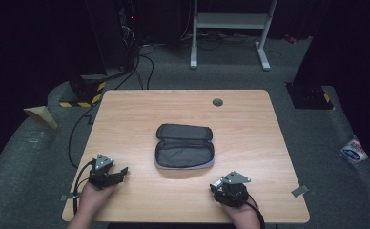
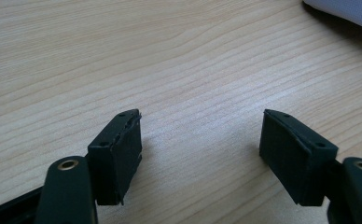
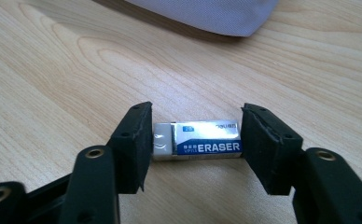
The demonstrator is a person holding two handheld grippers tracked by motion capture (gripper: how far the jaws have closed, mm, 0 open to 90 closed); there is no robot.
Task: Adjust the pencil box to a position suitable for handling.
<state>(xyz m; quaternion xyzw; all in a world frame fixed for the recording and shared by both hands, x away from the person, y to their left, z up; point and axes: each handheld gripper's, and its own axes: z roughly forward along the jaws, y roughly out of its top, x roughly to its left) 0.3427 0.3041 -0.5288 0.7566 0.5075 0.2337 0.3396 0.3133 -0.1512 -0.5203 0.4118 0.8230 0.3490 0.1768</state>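
A white eraser (image 3: 197,140) with a blue sleeve marked ERASER lies on the wooden table (image 1: 250,124), and my right gripper (image 3: 197,144) is shut on its two short ends. In the high view that gripper (image 1: 217,186) sits near the table's front right, with the eraser (image 1: 217,182) at its tips. An open dark grey pencil case (image 1: 184,151) lies flat in the middle of the table. My left gripper (image 1: 120,173) rests at the front left, and its jaws (image 2: 200,149) stand open over bare wood.
The case's grey edge shows at the top of the right gripper view (image 3: 207,14) and in the top right corner of the left gripper view (image 2: 342,9). A round cable grommet (image 1: 217,102) sits near the table's far edge.
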